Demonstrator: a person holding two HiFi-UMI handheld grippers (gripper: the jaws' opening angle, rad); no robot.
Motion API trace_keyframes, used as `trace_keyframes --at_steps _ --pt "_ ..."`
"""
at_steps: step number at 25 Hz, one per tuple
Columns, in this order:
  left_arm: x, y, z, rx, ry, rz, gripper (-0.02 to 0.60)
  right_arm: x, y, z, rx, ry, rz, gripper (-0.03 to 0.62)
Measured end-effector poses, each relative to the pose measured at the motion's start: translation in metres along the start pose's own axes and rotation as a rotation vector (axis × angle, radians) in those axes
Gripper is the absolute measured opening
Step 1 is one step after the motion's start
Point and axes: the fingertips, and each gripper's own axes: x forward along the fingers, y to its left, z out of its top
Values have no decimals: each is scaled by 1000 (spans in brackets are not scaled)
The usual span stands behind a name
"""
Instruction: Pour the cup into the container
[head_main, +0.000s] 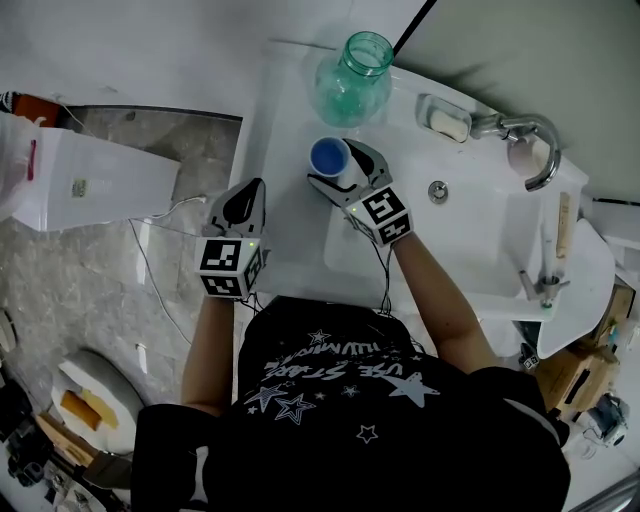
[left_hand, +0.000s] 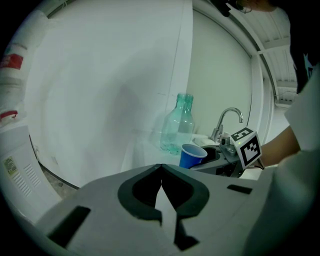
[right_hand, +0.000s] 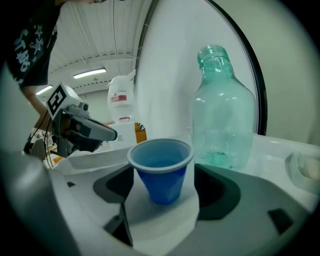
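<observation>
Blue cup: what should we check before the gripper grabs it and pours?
1. Blue cup stands upright between the right gripper jaws: ok.
2. Jaws pressing on the cup: not ok, a gap shows on each side.
3. Green glass bottle upright, mouth open, no lid: ok.
4. Left gripper shut, empty and off to the side of the cup: ok.
5. Something in the cup to pour: cannot tell.

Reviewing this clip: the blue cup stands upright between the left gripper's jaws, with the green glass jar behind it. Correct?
Wrong gripper. The right gripper view shows the blue cup upright between the open jaws of the right gripper, with the green glass jar behind it. The left gripper is shut on nothing.
</observation>
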Motion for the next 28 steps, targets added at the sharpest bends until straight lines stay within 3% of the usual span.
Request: trace_keyframes --at_steps 10,20,28 --pt "0 12 -2 -19 1 18 11 16 3 6 -22 -15 11 307" --pt "-8 15 -4 -19 1 21 11 12 5 12 -11 -28 -7 287" --pt "-13 -1 5 1 7 -10 11 -26 5 43 -12 -28 -33 285"
